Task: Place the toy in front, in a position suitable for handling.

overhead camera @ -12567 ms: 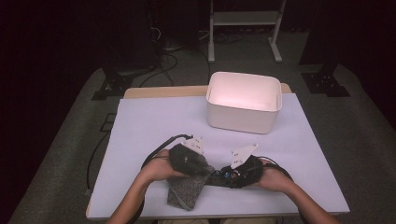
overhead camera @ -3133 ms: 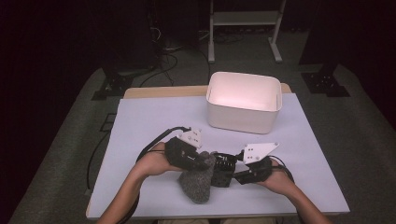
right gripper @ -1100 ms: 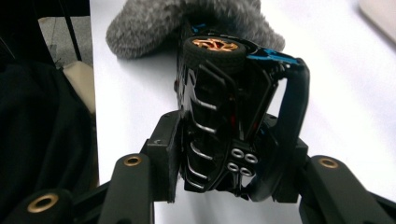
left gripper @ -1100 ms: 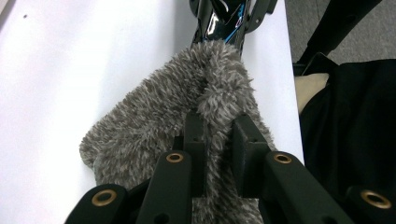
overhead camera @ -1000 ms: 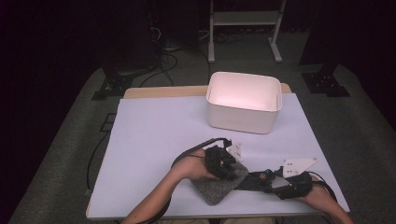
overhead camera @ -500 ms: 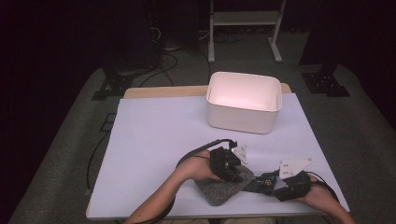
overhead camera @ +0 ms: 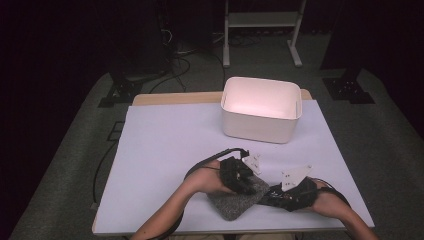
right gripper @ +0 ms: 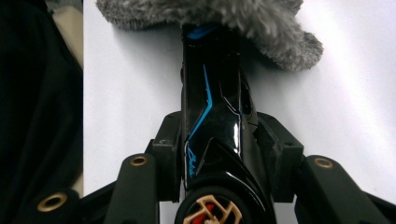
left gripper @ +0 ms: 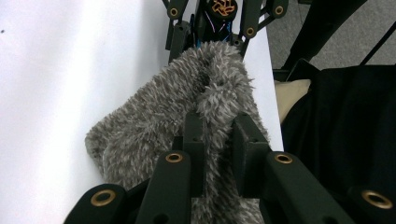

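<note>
Fuzzy grey pouch (overhead camera: 239,200), glossy black case with blue lines (right gripper: 212,112), white bin (overhead camera: 261,109)

The high view looks forward and down on the whole worktop (overhead camera: 165,150) from afar. Each tool view looks along its own jaws at close range, from opposite sides, onto the same grey fuzzy pouch (left gripper: 163,121) at the near edge.

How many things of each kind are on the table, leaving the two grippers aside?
Fuzzy grey pouch: 1
Glossy black item with blue lines, its far end inside the pouch: 1
White bin: 1
Total: 3
</note>
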